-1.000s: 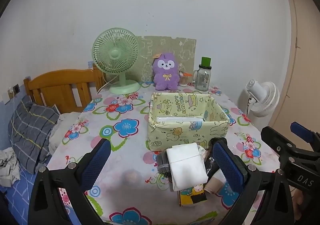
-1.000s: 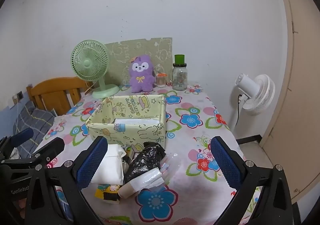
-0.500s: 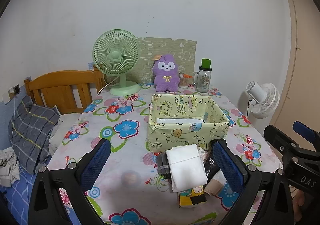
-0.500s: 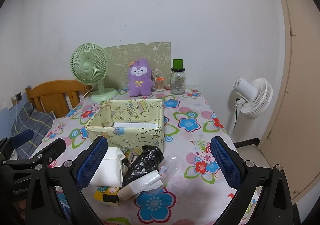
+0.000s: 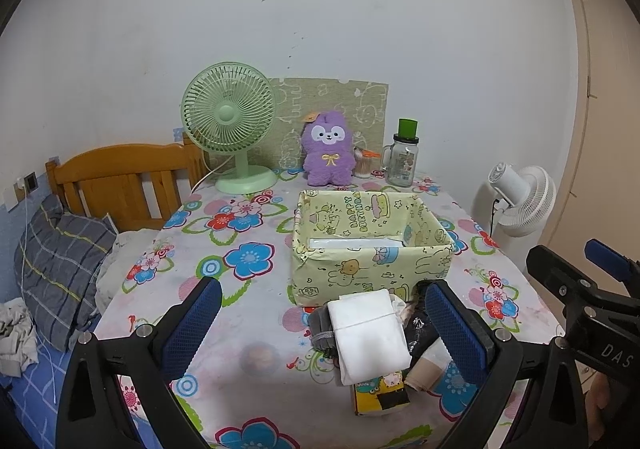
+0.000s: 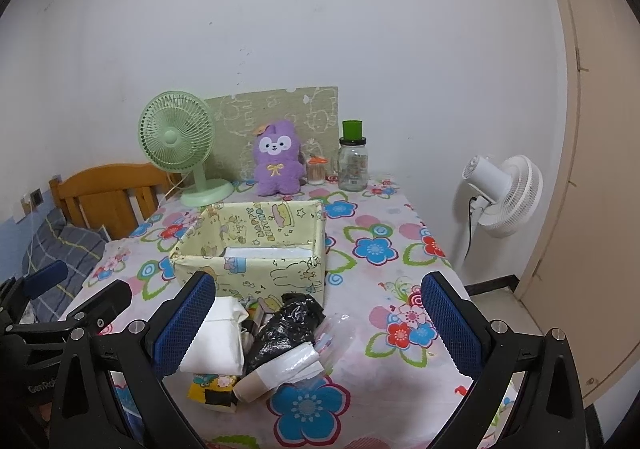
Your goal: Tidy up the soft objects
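A yellow-green paper-wrapped box stands open-topped mid-table, something white lying inside. In front of it lies a pile: a folded white cloth, a grey fabric piece, a black plastic bag, a roll of white bags and a small yellow packet. My left gripper is open, its fingers either side of the pile and nearer the camera. My right gripper is open too, straddling the pile from the right side.
At the table's far edge stand a green desk fan, a purple plush toy and a glass jar with a green lid. A wooden chair and bedding sit left; a white floor fan stands right.
Both cameras have drawn back and risen slightly, so the box and pile look a little smaller and lower. Nothing on the table has moved and both grippers stay open.
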A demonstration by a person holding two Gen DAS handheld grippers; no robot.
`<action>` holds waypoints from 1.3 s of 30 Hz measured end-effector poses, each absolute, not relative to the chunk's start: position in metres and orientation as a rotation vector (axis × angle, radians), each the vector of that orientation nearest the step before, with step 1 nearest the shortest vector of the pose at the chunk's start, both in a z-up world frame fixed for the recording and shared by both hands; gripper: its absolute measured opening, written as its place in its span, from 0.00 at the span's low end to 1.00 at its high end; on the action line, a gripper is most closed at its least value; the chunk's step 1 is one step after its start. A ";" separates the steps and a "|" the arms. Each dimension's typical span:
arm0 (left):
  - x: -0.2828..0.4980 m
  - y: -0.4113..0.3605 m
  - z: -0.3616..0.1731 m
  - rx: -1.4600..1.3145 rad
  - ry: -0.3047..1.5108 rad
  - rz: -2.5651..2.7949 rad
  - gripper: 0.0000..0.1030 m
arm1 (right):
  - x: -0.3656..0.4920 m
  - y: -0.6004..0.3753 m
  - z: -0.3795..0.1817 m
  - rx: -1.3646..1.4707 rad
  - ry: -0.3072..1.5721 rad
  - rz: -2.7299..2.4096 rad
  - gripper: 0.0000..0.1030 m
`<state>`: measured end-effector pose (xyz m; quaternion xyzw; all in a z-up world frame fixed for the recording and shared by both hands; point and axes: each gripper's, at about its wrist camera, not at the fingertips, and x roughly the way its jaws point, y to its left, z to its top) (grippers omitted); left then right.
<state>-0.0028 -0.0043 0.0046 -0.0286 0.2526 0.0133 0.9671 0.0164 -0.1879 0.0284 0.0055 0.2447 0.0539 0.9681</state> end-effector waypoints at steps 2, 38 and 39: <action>-0.003 -0.006 0.004 -0.057 0.510 0.028 0.99 | 0.016 -0.188 0.029 0.012 0.494 0.108 1.00; -0.003 -0.010 0.004 -0.055 0.515 0.022 0.99 | 0.013 -0.187 0.029 0.012 0.492 0.099 1.00; -0.003 -0.010 0.004 -0.055 0.515 0.023 0.99 | 0.013 -0.187 0.029 0.015 0.493 0.100 1.00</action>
